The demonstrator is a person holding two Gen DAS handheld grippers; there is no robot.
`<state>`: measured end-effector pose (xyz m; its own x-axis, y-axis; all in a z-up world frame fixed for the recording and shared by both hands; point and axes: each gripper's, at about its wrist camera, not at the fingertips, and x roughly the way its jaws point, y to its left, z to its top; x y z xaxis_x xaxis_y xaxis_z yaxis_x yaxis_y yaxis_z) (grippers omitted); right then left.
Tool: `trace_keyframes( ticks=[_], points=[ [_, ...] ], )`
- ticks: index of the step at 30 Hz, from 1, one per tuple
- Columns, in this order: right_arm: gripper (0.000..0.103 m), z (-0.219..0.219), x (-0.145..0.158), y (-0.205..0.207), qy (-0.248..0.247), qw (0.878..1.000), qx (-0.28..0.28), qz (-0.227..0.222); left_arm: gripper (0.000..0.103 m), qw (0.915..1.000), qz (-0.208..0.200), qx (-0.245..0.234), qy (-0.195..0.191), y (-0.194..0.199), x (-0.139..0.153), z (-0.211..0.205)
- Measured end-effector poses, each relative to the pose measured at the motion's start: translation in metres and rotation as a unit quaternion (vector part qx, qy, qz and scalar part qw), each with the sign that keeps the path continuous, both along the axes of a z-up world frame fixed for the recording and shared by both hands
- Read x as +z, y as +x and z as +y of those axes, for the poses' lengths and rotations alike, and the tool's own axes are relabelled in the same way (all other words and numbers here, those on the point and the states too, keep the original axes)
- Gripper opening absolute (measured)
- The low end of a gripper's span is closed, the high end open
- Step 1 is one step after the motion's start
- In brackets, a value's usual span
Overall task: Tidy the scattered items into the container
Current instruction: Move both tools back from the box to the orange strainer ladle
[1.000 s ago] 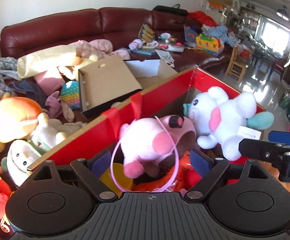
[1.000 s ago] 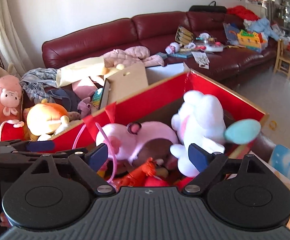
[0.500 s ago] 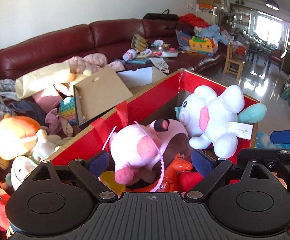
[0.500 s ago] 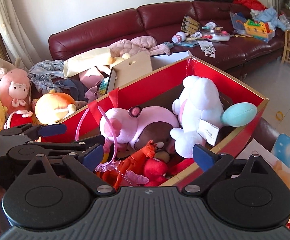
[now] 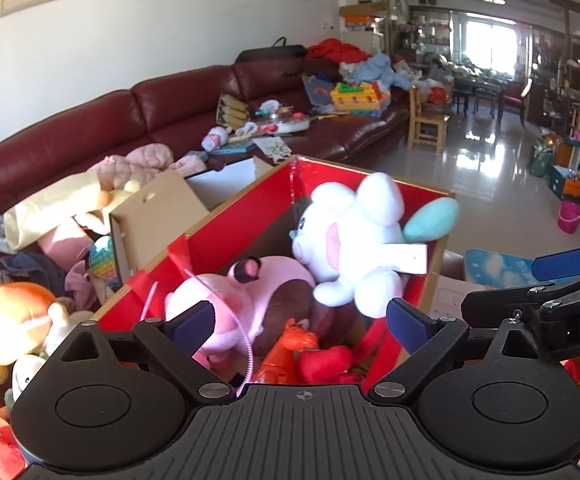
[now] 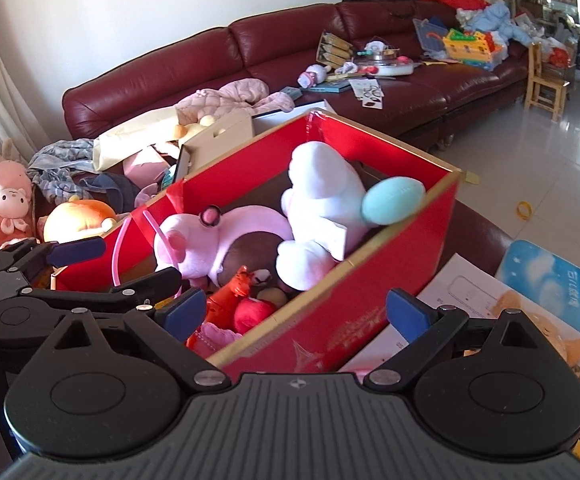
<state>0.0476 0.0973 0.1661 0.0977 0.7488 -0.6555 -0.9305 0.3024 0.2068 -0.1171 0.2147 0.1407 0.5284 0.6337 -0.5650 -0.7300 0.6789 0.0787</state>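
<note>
Both sets of jaws stand wide w/ nothing between the pads: left gripper [image 5: 299, 326] and right gripper [image 6: 295, 314] are released, hanging at the near edge of the red box [image 6: 405, 248], no grip on anything.

Box is already well stocked. White plush [image 6: 321, 208] lies toward the far corner, its teal wing [image 6: 393, 200] draped over the rim at approx 2 o'clock. Pink plush [image 6: 226, 236] sits at 10 o'clock from box centre, an orange toy horse [image 6: 236, 290] and a red soft toy [image 6: 254, 314] pressed in near the front.

Plenty is loose outside tho: orange plush [image 5: 10, 322] at 9 o'clock of the left view, pink pig plush [image 6: 4, 202] far off at 9 o'clock of the right view, more small toys low left.

Step in hand, I'd say: pick the next stray. Best bet is the orange plush, nearest the left gripper. Swing wide of the box wall, come down over the plush's bulk, clamp mid-body not on a limb, lift clear of the rim before crossing. Aim drop at the front-left gap, since the back is piled high & the wing could get knocked out.
</note>
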Motion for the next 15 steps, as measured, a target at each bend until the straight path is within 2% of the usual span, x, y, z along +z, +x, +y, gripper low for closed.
trace_keyframes(
  ticks=[10,15],
  points=[
    [0.098,-0.057,-0.006,0.025,0.000,0.999,-0.048,0.003,0.100,0.9979,0.028,-0.055,0.018,0.028,-0.010,-0.046],
    [0.098,-0.092,-0.021,0.040,-0.006,0.996,-0.085,0.023,0.100,0.9945,0.050,-0.092,0.009,0.047,-0.027,-0.074]
  ],
)
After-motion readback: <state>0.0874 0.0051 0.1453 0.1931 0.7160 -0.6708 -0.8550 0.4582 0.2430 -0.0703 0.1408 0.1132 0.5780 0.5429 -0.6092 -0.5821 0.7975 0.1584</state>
